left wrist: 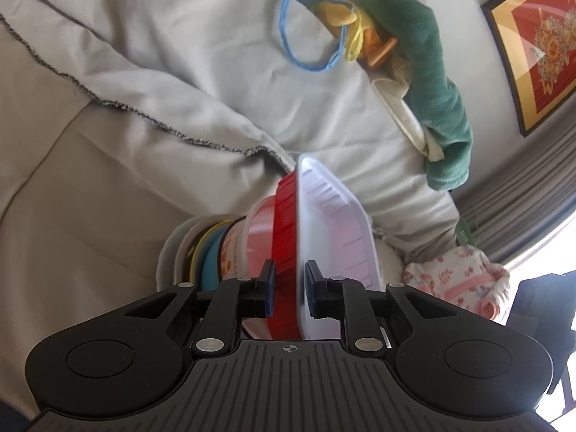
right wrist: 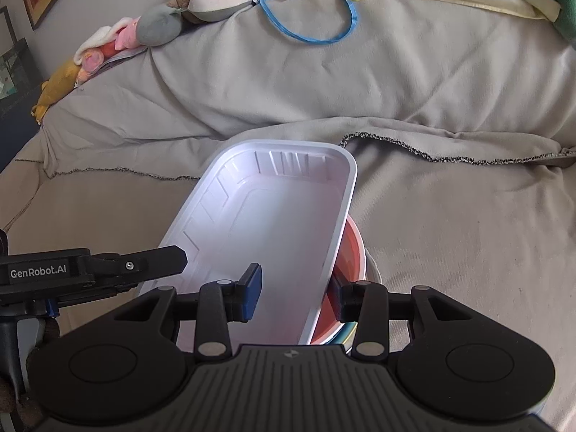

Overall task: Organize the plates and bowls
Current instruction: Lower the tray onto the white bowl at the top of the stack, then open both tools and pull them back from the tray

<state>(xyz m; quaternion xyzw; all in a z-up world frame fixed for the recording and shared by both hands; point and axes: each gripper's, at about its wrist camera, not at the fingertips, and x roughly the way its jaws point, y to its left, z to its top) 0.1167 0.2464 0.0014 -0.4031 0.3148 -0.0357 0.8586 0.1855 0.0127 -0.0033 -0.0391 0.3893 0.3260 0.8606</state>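
We are holding a stack of dishes from both sides

We are keeping the white tray [right wrist: 273, 216] on top of the red bowl [left wrist: 286, 223] and the dishes under it, above the grey sofa cover [right wrist: 450, 234], so the pile is not slipping. Our left gripper [left wrist: 291, 288] is squeezing narrow on the tray and red bowl rims. Our right gripper [right wrist: 297, 297] is pinching the tray's side wall, a bit wider.
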